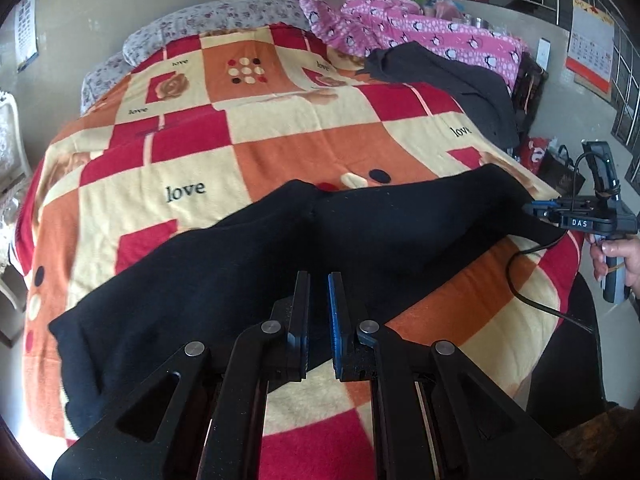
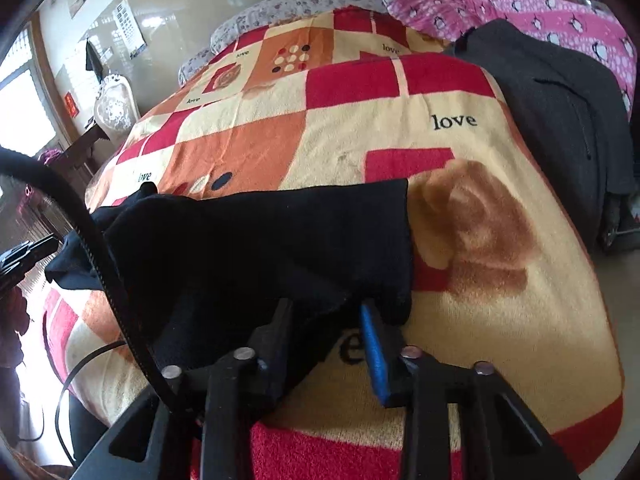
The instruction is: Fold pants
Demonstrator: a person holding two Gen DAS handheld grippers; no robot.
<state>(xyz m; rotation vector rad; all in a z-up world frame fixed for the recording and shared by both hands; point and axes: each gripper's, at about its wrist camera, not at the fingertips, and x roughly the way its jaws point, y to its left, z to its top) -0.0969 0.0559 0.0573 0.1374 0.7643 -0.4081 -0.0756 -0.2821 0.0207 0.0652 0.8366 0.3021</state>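
Note:
Black pants lie across the near part of a bed covered by a red, orange and cream checked blanket. My left gripper hovers over the pants' near edge, its jaws a narrow gap apart with cloth beneath them; whether they pinch it is unclear. My right gripper stands open around the near edge of the pants at their right end, fabric between the fingers. In the left wrist view the right gripper shows at the pants' right end.
A dark grey garment and a pink penguin-print quilt lie at the far right of the bed. A floral pillow is at the head. A black cable crosses the right wrist view. A chair stands left of the bed.

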